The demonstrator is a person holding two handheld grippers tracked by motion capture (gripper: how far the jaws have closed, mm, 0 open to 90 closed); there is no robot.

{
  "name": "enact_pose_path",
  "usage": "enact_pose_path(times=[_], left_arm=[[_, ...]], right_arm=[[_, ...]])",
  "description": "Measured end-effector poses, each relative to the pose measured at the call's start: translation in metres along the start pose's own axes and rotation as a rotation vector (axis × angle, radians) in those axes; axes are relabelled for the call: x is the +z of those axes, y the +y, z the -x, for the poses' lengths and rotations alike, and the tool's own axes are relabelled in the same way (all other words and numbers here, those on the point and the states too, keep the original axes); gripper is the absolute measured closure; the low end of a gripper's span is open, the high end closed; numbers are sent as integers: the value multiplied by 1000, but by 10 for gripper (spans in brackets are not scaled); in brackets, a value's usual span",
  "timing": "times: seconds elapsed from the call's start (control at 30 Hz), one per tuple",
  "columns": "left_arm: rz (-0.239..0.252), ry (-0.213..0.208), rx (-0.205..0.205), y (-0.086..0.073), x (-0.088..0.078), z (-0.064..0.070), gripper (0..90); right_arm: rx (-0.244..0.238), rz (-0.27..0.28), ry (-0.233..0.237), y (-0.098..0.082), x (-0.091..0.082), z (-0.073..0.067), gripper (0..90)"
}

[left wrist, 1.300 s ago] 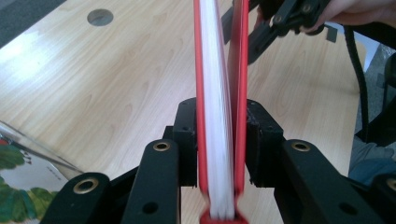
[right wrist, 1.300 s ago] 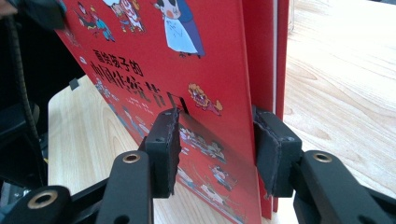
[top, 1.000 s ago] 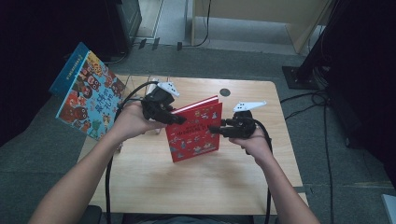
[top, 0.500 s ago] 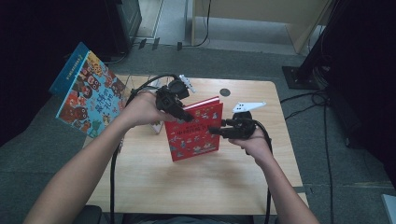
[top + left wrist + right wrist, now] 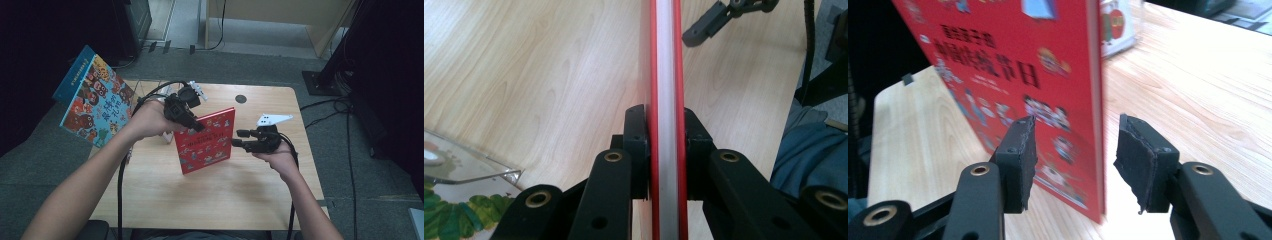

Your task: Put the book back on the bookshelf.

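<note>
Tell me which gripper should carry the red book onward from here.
Left. The left gripper is clamped on the red book, a pad pressing each cover, its jaws having just closed. The right gripper has been opening; its pads stand apart from the book's edge.

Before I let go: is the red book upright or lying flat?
Upright: red book stands on edge on the table, left gripper clamping it.

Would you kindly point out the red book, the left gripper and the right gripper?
red book [image 5: 207,142], high view, middle of its front cover.
left gripper [image 5: 666,145], left gripper view, between its fingertips.
right gripper [image 5: 1075,150], right gripper view, between its fingertips.
</note>
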State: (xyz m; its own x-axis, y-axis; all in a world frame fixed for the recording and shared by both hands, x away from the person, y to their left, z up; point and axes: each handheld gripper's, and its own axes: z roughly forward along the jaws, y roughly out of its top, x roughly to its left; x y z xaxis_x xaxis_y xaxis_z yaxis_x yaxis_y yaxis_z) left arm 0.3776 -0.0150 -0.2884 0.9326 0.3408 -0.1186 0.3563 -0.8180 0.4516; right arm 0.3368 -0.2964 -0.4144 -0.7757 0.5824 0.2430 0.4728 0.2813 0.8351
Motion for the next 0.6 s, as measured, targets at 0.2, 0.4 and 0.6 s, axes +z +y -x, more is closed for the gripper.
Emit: enact_pose_path(times=[0.2, 0.4, 0.6], left_arm=[[25, -4, -76, -10, -11, -4, 792], [51, 21, -140, -27, -26, -9, 790], [87, 48, -169, -48, -42, -11, 790]], right_arm=[[-26, -47, -89, -15, -2, 5, 485], [-44, -67, -112, -31, 9, 4, 483], [-73, -49, -139, -41, 22, 2, 473]])
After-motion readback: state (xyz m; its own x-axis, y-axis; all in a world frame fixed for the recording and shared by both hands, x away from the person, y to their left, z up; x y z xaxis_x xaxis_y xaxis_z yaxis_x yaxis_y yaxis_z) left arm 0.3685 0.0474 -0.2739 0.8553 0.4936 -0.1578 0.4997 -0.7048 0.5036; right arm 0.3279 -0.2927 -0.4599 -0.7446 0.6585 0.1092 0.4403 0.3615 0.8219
